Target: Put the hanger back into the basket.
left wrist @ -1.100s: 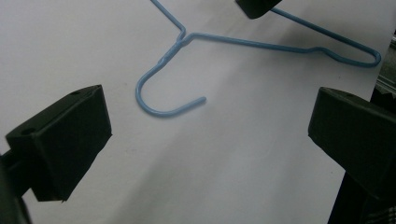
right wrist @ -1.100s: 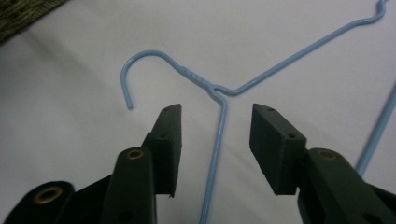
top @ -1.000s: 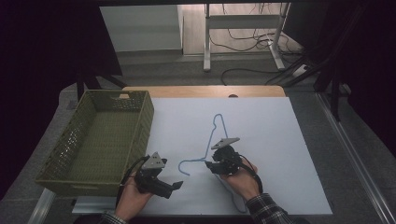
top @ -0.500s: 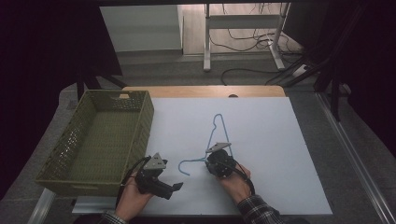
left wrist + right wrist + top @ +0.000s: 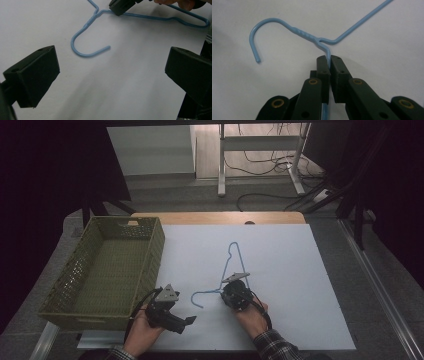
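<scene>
A thin blue wire coat hanger (image 5: 231, 268) lies flat on the white table sheet (image 5: 300, 270), hook toward the person. The right gripper (image 5: 235, 294) sits on its near arm beside the neck. The left gripper (image 5: 172, 316) rests apart, just beside the olive woven plastic basket (image 5: 75, 275).

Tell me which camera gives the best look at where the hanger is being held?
The right gripper view: the right gripper has its jaws shut on the hanger wire just below the twisted neck. The left gripper view shows the hook and the grasp far off at its top edge. The high view shows the whole hanger, but small.
</scene>
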Demonstrator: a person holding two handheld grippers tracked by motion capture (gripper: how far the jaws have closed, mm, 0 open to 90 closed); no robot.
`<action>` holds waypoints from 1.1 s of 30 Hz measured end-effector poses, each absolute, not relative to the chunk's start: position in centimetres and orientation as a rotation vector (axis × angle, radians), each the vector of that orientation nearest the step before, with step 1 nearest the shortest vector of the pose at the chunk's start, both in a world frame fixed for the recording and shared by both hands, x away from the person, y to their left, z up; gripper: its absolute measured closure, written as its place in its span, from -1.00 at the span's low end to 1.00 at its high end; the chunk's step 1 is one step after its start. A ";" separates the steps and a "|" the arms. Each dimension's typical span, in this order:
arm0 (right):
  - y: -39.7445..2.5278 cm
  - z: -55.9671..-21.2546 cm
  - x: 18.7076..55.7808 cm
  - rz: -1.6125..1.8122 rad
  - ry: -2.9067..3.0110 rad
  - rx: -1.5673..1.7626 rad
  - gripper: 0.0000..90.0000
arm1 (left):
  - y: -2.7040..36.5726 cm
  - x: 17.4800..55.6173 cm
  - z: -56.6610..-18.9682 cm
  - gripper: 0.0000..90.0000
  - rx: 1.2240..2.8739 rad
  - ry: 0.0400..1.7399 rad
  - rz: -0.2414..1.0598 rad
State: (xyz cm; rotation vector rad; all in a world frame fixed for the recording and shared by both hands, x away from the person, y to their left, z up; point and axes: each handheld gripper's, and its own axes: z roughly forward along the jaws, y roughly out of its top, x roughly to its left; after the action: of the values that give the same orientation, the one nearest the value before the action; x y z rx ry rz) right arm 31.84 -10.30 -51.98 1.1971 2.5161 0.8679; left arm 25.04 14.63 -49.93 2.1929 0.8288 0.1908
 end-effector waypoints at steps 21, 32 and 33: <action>-10.9 -50.5 31.7 0.929 2.472 1.232 0.92 | 14.3 27.2 -50.1 -0.97 2.118 0.906 0.087; -11.6 -49.6 31.5 0.978 2.456 1.247 0.92 | 13.5 28.5 -50.9 -0.52 2.218 0.910 0.149; -11.6 -49.6 31.5 0.984 2.454 1.246 0.92 | 13.6 28.5 -50.9 -0.43 2.199 0.916 0.133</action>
State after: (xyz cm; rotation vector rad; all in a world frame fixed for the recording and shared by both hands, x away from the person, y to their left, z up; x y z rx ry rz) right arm 31.51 -11.62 -49.56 1.2460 2.4537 0.9835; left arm 28.49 13.56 -50.89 2.1993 0.9162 0.1331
